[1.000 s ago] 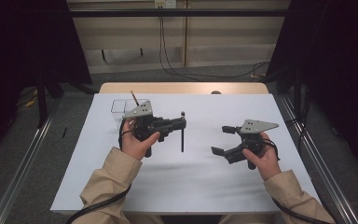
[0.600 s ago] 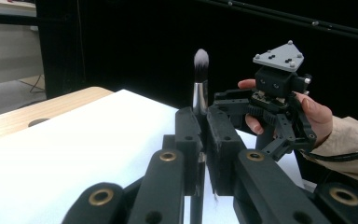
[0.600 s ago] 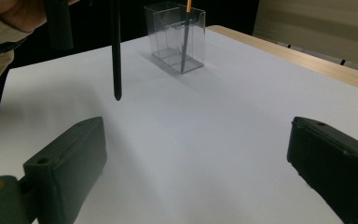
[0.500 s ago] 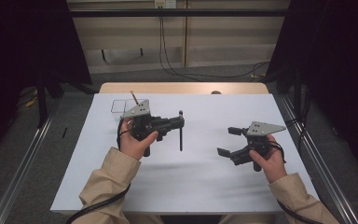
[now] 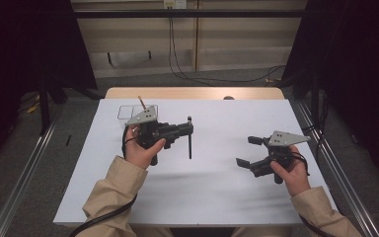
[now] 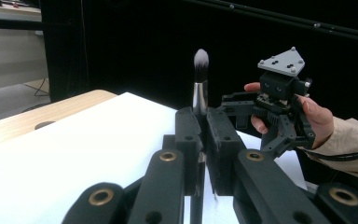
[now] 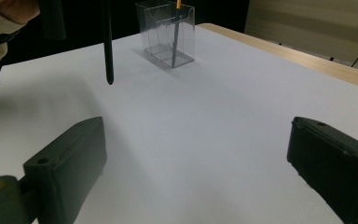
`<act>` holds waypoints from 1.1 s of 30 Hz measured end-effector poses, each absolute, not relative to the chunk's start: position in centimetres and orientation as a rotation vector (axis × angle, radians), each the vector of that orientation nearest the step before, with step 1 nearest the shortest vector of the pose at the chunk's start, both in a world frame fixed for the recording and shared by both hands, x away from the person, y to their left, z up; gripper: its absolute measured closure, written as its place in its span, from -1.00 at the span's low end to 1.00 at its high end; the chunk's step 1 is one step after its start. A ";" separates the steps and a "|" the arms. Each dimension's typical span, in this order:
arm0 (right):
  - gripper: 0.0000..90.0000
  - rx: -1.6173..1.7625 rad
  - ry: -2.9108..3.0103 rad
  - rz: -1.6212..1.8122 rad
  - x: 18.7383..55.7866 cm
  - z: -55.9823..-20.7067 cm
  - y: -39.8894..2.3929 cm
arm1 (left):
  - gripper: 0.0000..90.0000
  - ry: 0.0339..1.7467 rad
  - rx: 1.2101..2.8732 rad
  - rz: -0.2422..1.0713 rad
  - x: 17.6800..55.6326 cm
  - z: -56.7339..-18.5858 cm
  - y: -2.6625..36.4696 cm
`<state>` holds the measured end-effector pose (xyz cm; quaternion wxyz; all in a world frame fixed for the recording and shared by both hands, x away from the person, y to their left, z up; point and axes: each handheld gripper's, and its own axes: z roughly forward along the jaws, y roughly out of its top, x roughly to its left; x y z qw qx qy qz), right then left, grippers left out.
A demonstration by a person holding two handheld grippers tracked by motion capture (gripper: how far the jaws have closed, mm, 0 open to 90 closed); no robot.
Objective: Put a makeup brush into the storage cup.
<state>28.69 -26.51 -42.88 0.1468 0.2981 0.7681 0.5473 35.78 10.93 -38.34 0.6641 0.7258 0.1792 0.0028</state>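
High view: left hand-held gripper point(image 5: 186, 131) clenched on a makeup brush point(image 5: 189, 143), held upright above the white counter point(image 5: 217, 197), handle tip pointing down, clear of the surface. Left gripper view: jaws pinch the brush point(image 6: 200, 88) just below the metal ferrule, bristle head up. Right hand-held gripper point(image 5: 249, 151) released, jaws spread wide, nothing between them, hovering over the counter well apart from the brush. Clear plastic holder point(image 7: 166, 33) stands near the far left corner with a pencil-like stick point(image 7: 177, 18) inside. Judgement: brush is light and stiff, with a slim smooth handle that may slip or pivot in the jaws; bristles are soft, so avoid gripping them. Best hold is mid-handle or at the ferrule.
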 end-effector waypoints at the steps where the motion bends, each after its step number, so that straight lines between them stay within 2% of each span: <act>1: -0.90 0.857 2.210 1.576 28.6 -42.9 -26.6 | 0.88 0.405 1.637 0.003 35.8 -38.3 10.9; 33: -0.90 0.904 2.169 1.526 27.3 -43.4 -29.8 | 0.88 0.410 1.634 0.038 35.8 -38.0 11.8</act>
